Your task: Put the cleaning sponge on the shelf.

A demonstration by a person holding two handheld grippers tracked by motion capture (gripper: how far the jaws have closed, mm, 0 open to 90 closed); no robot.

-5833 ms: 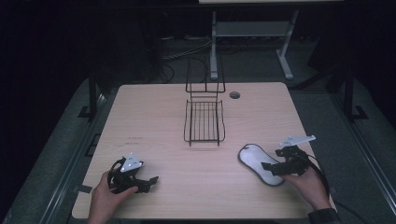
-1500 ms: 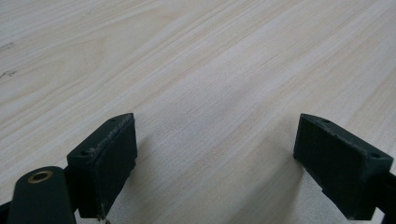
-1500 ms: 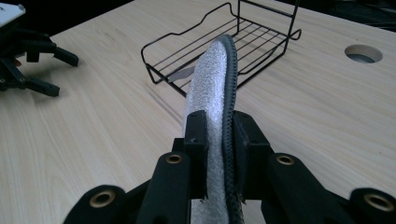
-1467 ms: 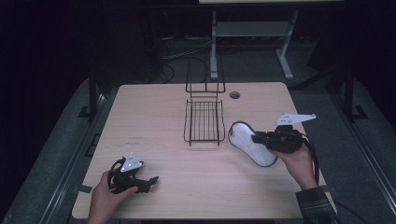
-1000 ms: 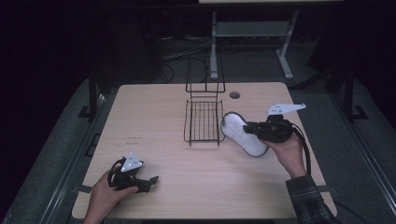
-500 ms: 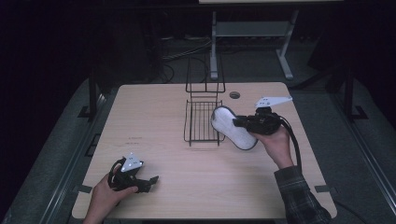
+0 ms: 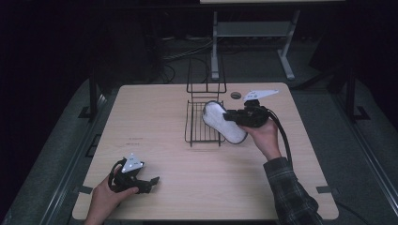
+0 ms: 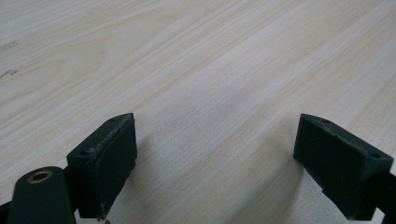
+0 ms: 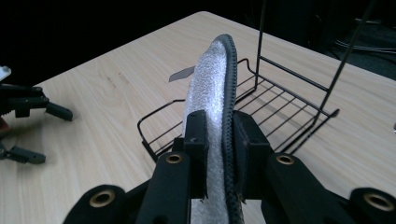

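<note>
right gripper (image 9: 219,140) jaws clamped on a white insole (image 7: 223,122) with a dark rim, held on edge at the right side of the wire rack (image 7: 202,125), mid-table. left gripper (image 7: 150,182) jaws wide, on the table (image 7: 155,108) near-left.

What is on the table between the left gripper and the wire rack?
Nothing: in the high view, only bare wooden table lies between the left gripper and the wire rack.
</note>
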